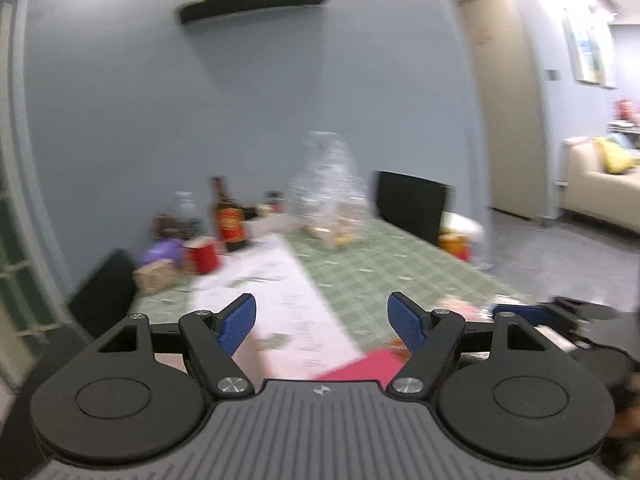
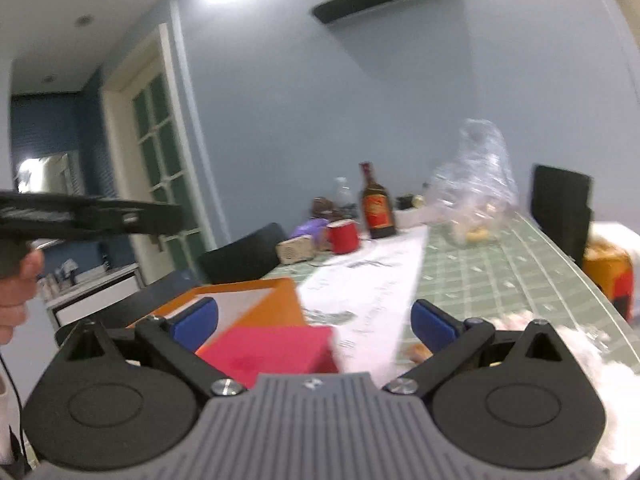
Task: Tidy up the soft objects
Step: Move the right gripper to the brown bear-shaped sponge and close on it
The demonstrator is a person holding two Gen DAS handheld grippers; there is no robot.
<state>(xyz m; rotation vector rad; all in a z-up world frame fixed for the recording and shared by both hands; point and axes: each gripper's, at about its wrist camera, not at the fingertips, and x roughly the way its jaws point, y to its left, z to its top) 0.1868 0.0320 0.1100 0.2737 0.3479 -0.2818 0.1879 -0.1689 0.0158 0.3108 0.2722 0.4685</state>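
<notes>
Both your left claw and right claw are spread wide, holding nothing. Looks barely started: the fluffy white soft thing lies on the worktop, just right of your right claw.

a home dining room: checked-cloth table, sofa, bottles.

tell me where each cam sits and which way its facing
Left wrist: sits on the left tool, facing along the green checked table to the grey wall; its open blue fingers show.
Right wrist: sits on the right tool, same direction, over a pink box; open fingers, plus the left hand.
Shared: red mug, brown bottle, clear bag.
</notes>
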